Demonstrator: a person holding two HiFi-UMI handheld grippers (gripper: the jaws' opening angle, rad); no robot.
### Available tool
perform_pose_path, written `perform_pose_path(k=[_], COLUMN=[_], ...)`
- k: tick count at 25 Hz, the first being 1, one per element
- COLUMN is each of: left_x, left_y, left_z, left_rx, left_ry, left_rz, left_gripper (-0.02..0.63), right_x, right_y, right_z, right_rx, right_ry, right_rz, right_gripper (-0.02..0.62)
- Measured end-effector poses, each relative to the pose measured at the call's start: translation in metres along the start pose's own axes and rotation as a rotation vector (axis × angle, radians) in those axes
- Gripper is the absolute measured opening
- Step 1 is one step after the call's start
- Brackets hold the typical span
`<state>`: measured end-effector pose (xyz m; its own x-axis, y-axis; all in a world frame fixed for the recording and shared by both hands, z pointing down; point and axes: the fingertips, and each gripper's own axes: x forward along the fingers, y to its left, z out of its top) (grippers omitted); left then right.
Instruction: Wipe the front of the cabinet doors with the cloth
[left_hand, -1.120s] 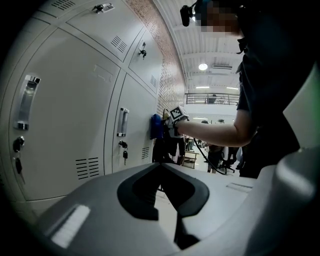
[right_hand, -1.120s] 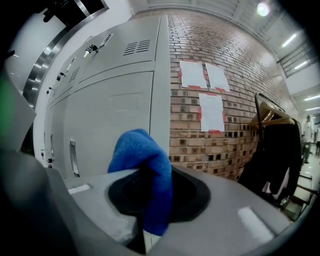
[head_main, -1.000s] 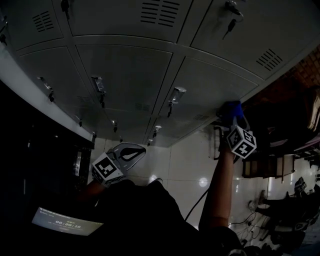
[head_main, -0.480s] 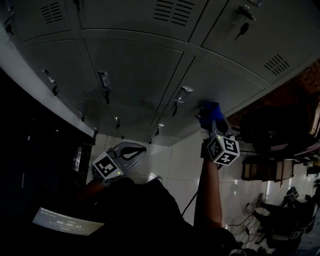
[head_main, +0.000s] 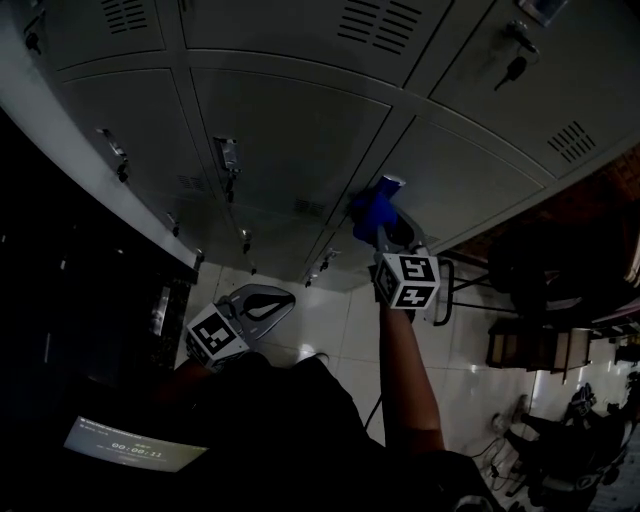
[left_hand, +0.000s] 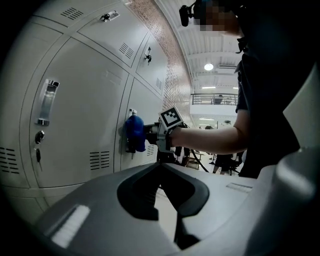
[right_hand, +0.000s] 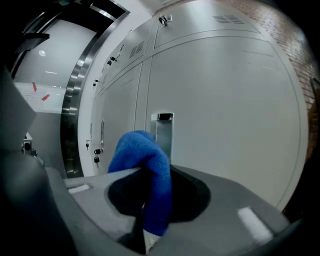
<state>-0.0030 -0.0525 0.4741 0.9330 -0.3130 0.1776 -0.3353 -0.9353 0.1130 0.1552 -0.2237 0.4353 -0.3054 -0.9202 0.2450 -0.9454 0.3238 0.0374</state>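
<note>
Clamping the cloth (head_main: 372, 210), your R gripper (head_main: 388, 232) has its jaws tight on the blue wad & presses it vs. a door (head_main: 470, 175), at that door's left edge, right by the handle (right_hand: 163, 131). Cloth bulges out above the jaws & drapes down between them. Your L gripper (head_main: 262, 303) hangs low near your body, well apart from the door, jaws together w/ nothing between.
</note>
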Motion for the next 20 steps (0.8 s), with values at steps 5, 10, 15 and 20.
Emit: perform_pose_path(k=[5,10,15,20], left_x=[-0.007,-0.003,0.004,0.012], left_y=[0.002,-0.001,-0.006,-0.012], left_z=[-0.001,0.003,0.003,0.004], left_rx=[-0.006,0.001,0.01,0.012], left_ry=[0.003,-0.002,0.005,0.007], left_rz=[0.012,0.002,-0.018,-0.031], left_gripper=[0.0,0.0,0.0,0.0], right_x=[0.003,-0.007,-0.025,-0.055], right_y=[-0.003,-0.023,-0.058,-0.112], right_z=[-0.003,-0.008,-0.017,-0.033], right_rx=[0.005,0.005,0.025,0.062], right_ry=[0.002,0.012,0.02,0.038], right_rz=[-0.009,-0.048,-0.123,-0.238], right_gripper=[0.069,0.069,0.069,0.069])
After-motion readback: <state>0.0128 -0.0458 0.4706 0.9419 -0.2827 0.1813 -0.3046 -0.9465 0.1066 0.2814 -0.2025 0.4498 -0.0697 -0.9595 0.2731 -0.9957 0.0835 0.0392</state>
